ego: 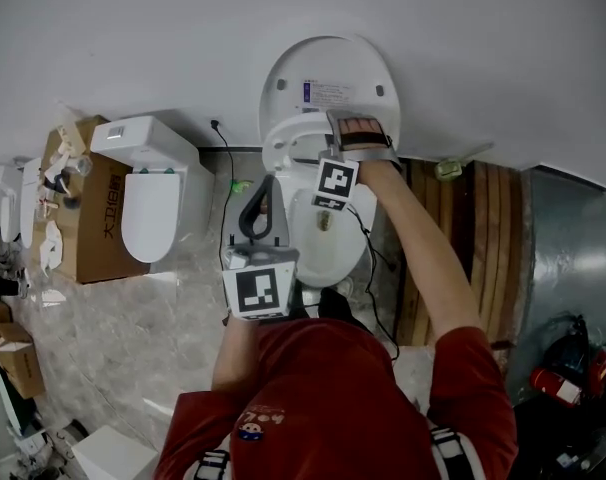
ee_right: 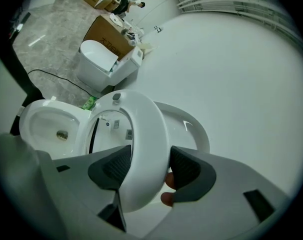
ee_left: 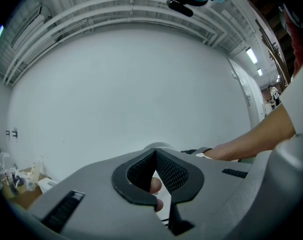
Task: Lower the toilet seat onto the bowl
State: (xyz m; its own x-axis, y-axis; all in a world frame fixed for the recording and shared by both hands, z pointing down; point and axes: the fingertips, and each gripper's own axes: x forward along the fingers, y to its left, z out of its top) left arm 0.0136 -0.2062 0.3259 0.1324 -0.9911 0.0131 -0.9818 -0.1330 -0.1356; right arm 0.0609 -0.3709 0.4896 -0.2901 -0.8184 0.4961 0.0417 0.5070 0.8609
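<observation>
The white toilet bowl (ego: 328, 243) stands against the wall with its lid (ego: 328, 78) upright. The seat ring (ego: 283, 148) is tilted forward off the lid, partway over the bowl. My right gripper (ego: 355, 128) is shut on the seat's top edge. In the right gripper view the seat ring (ee_right: 141, 144) runs between the two dark pads of the right gripper (ee_right: 149, 170), with the lid (ee_right: 189, 129) behind and the bowl (ee_right: 46, 126) to the left. My left gripper (ego: 266, 183) hangs shut and empty over the bowl's left side. In the left gripper view the left gripper (ee_left: 155, 153) points at the bare wall.
A second white toilet (ego: 153, 193) stands to the left, beside a cardboard box (ego: 83, 208). A black cable (ego: 226, 158) runs down the wall to the floor. Wooden slats (ego: 483, 238) lie at the right. The floor is pale marble.
</observation>
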